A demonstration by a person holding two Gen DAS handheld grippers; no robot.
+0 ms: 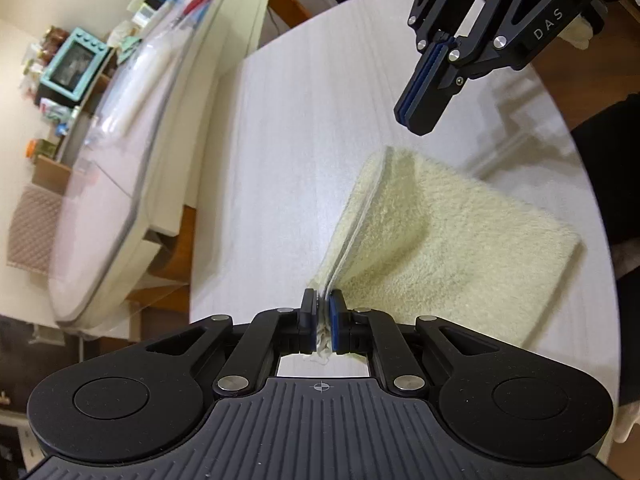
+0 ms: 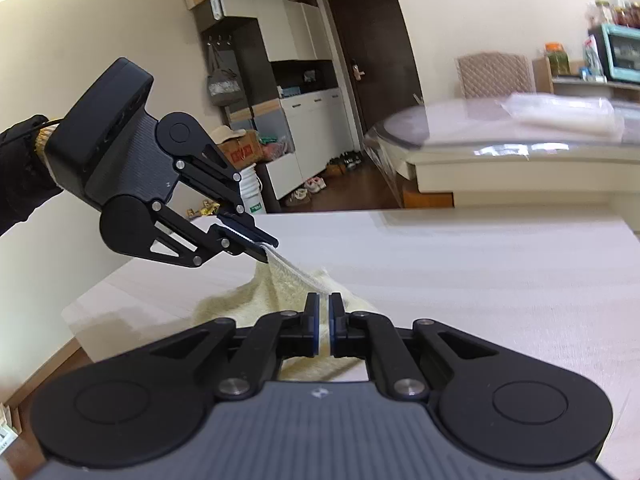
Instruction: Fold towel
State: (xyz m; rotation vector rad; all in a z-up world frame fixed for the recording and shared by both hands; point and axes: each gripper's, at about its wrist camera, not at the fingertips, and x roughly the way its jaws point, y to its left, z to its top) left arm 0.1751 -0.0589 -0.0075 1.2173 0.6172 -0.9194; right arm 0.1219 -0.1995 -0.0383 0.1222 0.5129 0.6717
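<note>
A pale yellow towel [image 1: 460,240] lies folded on the white table [image 1: 300,120]. My left gripper [image 1: 320,312] is shut on the towel's near corner and holds its layered edge up off the table. In the right wrist view the same left gripper [image 2: 268,250] pinches the towel [image 2: 240,300] from the left, with the cloth hanging down from it. My right gripper [image 1: 416,122] hovers just beyond the towel's far corner, its blue pads pressed together with nothing between them. Seen from its own camera, the right gripper [image 2: 324,312] is shut just above the towel.
A second table under a clear cover [image 1: 120,140] stands close on the left, carrying a plastic-wrapped bundle [image 2: 560,114]. A teal oven [image 1: 76,64] sits on a shelf behind it. The white table's curved edge [image 1: 592,184] runs along the right. A dark sleeve [image 2: 20,176] holds the left gripper.
</note>
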